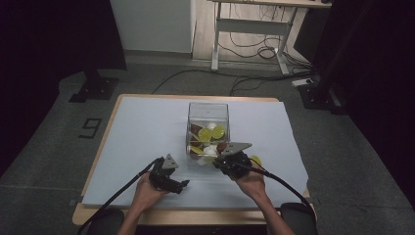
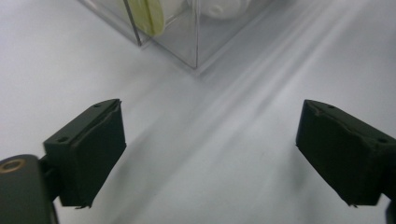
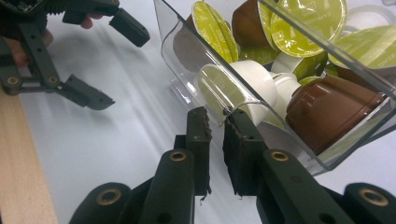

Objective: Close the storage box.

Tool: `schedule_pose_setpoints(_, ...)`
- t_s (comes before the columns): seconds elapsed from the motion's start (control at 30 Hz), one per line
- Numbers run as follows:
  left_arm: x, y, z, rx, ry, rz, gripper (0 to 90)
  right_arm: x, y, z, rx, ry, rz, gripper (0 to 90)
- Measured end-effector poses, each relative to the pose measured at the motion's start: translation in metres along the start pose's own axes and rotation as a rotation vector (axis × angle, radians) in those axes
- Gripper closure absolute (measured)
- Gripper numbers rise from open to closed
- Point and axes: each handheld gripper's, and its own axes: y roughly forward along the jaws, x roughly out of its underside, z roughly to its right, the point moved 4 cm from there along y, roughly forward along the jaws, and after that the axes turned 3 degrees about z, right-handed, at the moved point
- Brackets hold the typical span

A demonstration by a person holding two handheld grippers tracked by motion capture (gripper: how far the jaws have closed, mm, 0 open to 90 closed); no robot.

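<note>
- Clear plastic box point(image 1: 208, 128) of coffee capsules point(image 3: 327, 105) stands at the middle of the white-covered surface point(image 1: 137, 132), tipped on its near edge, with green, white and brown pods heaped against the low wall.
- Right gripper point(image 3: 215, 122) has its jaws drawn narrow, pinching the thin near wall of the box at its rim; in the high view it point(image 1: 230, 159) sits against the box's near right corner.
- Left gripper point(image 2: 210, 149) has its jaws spread wide with nothing between them, hanging over bare cloth just short of the box's corner point(image 2: 196, 65).
- One green capsule point(image 1: 256, 160) lies loose on the cloth beside the right hand point(image 1: 252, 182).
- Judged from this, the step is tilting the box to spill its load; a slow, steady tilt seems wise, since the smooth wall could slip from so slim a pinch.
- Keeping the empty left gripper near the low corner would let it steady the box or catch pods rolling toward the wooden edge.
</note>
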Motion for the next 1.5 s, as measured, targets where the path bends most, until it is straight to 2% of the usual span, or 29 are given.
schedule_pose_setpoints(0.13,0.002,0.002,-0.001,-0.005,-0.006,-0.013,4.7,-0.002,0.003,0.004,0.022,0.007,-0.001,80.4)
schedule_pose_setpoints(0.3,0.003,0.002,-0.002,-0.016,-0.005,-0.016,4.2,-0.004,0.005,0.007,0.027,0.016,-0.004,80.5)
schedule_pose_setpoints(0.53,0.006,0.004,-0.007,-0.050,0.009,-0.047,2.3,-0.006,0.009,0.014,0.038,0.033,0.002,80.8)
schedule_pose_setpoints(0.8,0.009,0.006,-0.009,-0.042,-0.001,-0.042,0.0,-0.008,0.012,0.019,0.049,0.042,0.004,81.5)
schedule_pose_setpoints(0.87,0.010,0.007,-0.010,-0.033,-0.016,-0.031,0.0,-0.008,0.013,0.020,0.049,0.048,0.005,81.5)
schedule_pose_setpoints(1.5,0.010,0.007,-0.010,-0.029,-0.017,-0.033,0.0,-0.015,0.022,0.031,0.085,0.061,0.011,82.5)
